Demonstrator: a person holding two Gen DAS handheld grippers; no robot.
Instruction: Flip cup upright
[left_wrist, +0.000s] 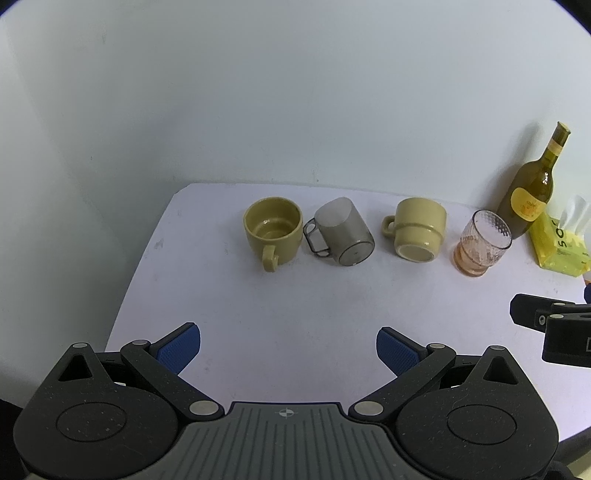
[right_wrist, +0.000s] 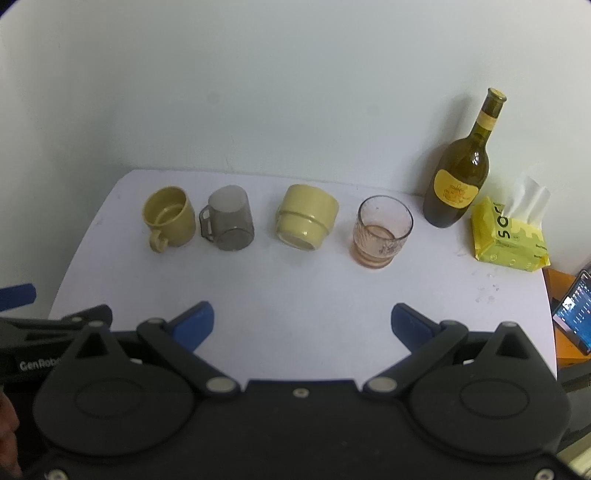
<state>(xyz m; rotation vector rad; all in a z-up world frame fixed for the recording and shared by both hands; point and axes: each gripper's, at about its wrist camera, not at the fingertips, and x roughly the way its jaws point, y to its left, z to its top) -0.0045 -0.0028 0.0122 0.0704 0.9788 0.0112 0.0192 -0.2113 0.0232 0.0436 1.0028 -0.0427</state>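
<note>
Four drinking vessels stand in a row toward the back of the white surface (left_wrist: 258, 314), lined up so either hand can reach any of them. At the left, an olive mug (left_wrist: 272, 230) stands upright with its handle toward the camera, and at the right a patterned pink glass (left_wrist: 482, 242) is upright too. The two between them lie on their sides with their bases facing forward: a smoky grey mug (left_wrist: 341, 232) and a pale yellow cup (left_wrist: 419, 229), so these look like the ones to be turned up. A wine bottle (left_wrist: 532, 192) and a yellow tissue pack (left_wrist: 559, 243) are tucked at the far right, out of the working lane. The left tongs (left_wrist: 288, 349) hover low over the near edge, spread wide and holding nothing; the right tongs (right_wrist: 302, 323) are likewise spread and empty. Both sit well short of the cups, which suggests that no approach has begun.
</note>
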